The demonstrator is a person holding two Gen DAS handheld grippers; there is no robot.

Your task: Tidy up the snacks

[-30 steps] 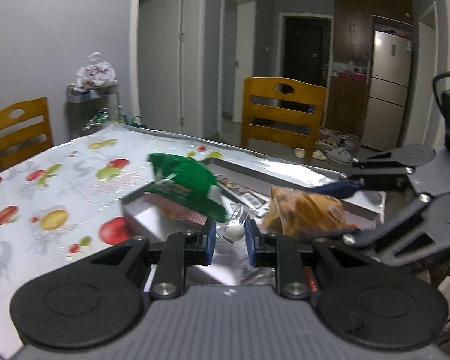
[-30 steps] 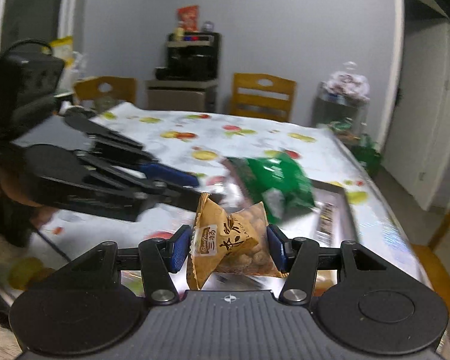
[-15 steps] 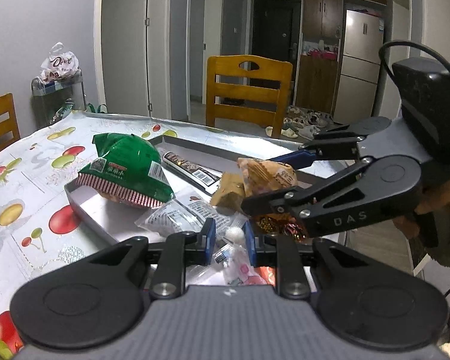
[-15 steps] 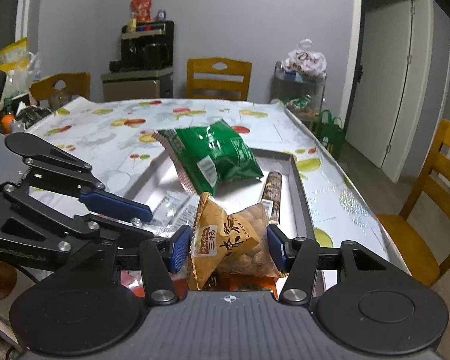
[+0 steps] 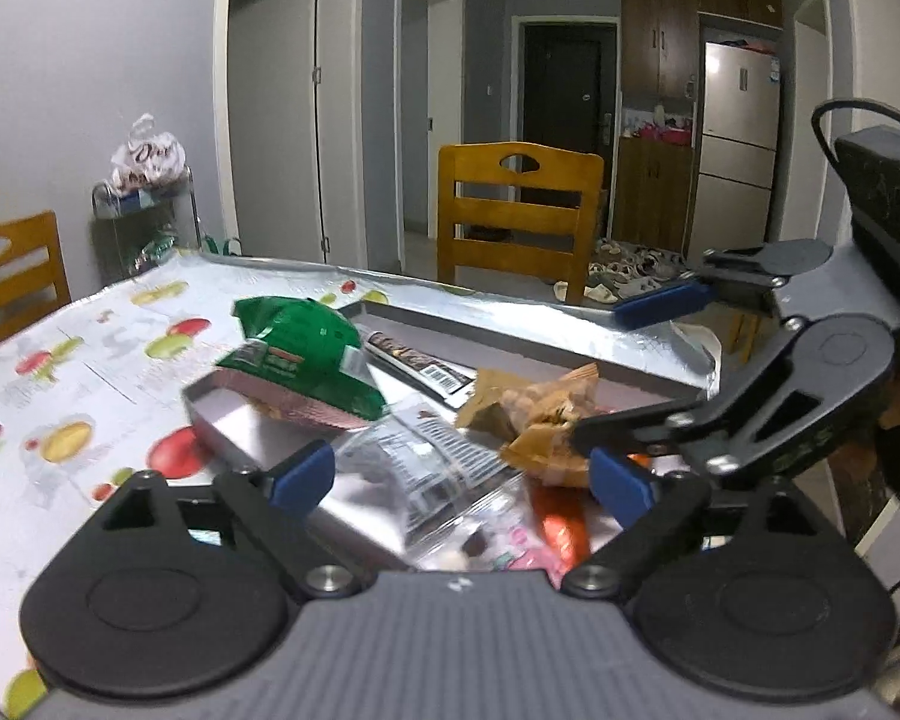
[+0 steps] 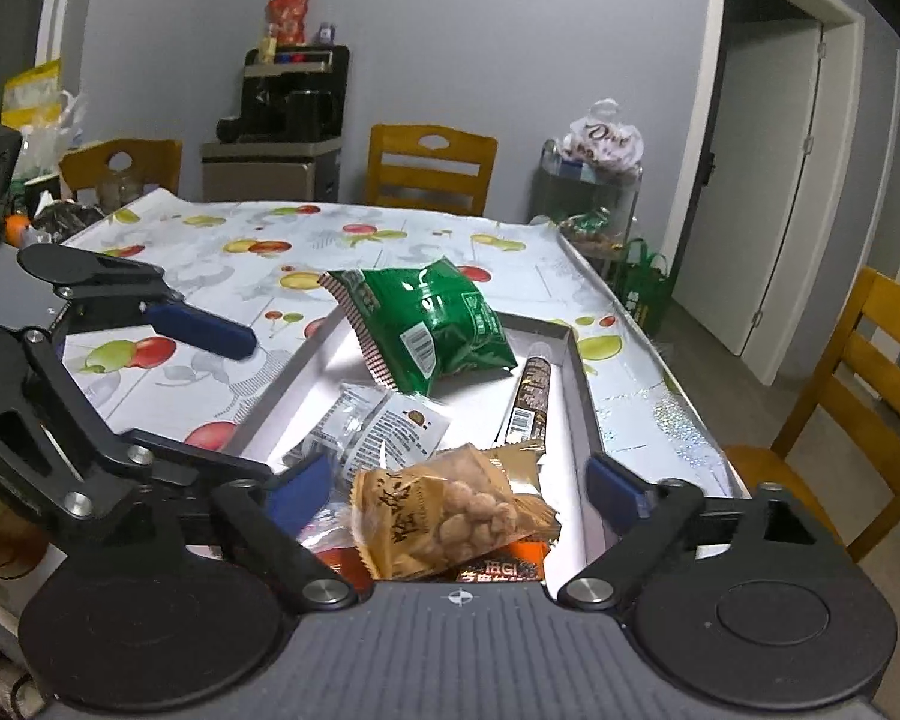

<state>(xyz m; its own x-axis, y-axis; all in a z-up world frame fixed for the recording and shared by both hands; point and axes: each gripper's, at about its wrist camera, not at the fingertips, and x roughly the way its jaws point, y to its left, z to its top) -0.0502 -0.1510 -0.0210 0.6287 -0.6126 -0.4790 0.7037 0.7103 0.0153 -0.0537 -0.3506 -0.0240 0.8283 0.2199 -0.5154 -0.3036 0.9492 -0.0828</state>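
Step in hand: release; both packets dropped into the grey tray (image 6: pixel 576 372), both tools now empty.
Right tool (image 6: pixel 459 483): spread wide, jaws just opened, nothing pinched; the orange peanut packet (image 6: pixel 450 516) lies loose between and just below the blue pads, touching neither.
Left tool (image 5: pixel 462 480): spread wide too, jaws just opened; only loose tray contents ahead of it, a clear wrapper (image 5: pixel 444 468) and a pink sweet wrapper (image 5: pixel 510 546), neither pinched.
Tray, from the right tool: directly ahead on the counter (image 6: pixel 390 234), near end under the pads.
Peanut packet: at the near end of the tray, on top of a dark red packet (image 6: pixel 504 567) and other small packs.
Green packet (image 6: pixel 426 324): further ahead, propped on the tray's far left wall, partly overhanging.
Brown stick pack (image 6: pixel 528 396): ahead and slightly right, lying along the right wall.
White sachets (image 6: pixel 384 432): just ahead and left of the pads.
Left tool seen from the right: off to the left, over the tray's left edge.
Progress, as judged: well along; no loose snack visible on the cloth outside the tray.
Next move, as judged: lifting both tools back clear of the pile without snagging wrappers, then searching for any snack left outside, or nudging the green packet fully in.
Risk: the heaped near end may slide when brushed.
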